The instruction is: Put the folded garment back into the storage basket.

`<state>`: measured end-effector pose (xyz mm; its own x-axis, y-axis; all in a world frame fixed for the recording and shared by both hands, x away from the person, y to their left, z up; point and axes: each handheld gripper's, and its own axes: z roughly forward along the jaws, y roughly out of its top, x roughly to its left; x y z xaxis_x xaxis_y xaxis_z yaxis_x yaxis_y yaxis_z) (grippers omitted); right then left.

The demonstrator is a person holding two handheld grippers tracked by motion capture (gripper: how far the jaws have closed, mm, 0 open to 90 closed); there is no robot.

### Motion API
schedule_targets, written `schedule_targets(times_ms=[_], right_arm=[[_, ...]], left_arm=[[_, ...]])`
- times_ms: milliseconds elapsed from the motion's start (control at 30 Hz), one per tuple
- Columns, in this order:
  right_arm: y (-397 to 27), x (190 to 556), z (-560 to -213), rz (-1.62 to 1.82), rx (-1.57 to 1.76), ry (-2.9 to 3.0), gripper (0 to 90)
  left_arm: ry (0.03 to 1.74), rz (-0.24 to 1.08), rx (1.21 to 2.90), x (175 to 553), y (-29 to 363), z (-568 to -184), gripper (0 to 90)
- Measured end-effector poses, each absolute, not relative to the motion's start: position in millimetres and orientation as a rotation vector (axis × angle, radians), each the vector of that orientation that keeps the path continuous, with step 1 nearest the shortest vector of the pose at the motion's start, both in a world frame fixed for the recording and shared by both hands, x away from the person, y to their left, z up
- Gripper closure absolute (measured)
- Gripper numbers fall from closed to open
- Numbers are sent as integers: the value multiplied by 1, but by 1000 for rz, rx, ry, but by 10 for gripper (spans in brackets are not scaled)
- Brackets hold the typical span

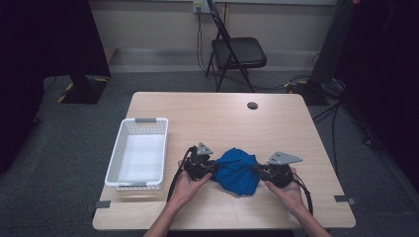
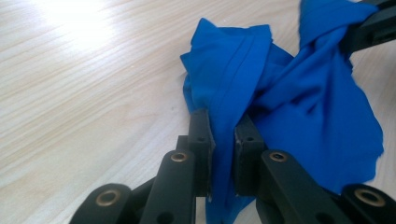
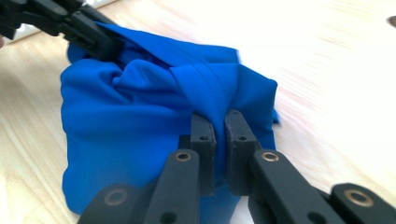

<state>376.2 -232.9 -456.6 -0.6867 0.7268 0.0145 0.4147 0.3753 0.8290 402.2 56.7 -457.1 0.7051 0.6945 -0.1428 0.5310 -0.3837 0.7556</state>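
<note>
Pinching blue cloth [image 1: 238, 171], left tool [image 2: 223, 140] and right tool [image 3: 220, 135], both clamped.

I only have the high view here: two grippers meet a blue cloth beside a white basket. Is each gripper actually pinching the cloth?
Observer: Yes. In the left gripper view, the left gripper has a fold of the blue cloth clamped between its jaws.
Operator: And the right one?
Observer: The right gripper is shut on a bunched ridge of cloth.
Operator: Is the cloth flat?
Observer: No, it is crumpled and twisted, lying on the table.
</note>
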Motion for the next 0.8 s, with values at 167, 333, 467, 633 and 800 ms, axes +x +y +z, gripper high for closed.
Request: schedule_targets(times_ms=[167, 333, 467, 633, 800], right_arm=[[-249, 376, -453, 1227, 1041, 2256, 847], [-268, 375, -452, 1201, 1088, 2233, 847], [-277, 373, -455, 1173, 1111, 2229, 847], [-295, 372, -464, 1117, 1150, 2238, 847], [-299, 374, -471, 1086, 1158, 2260, 844]], left_arm=[[955, 251, 2060, 402, 61, -456, 824], [981, 261, 2067, 401, 67, -457, 827], [1009, 273, 2083, 403, 70, -460, 827], [1027, 276, 2112, 406, 71, -466, 826], [1047, 277, 2156, 409, 71, -476, 819]])
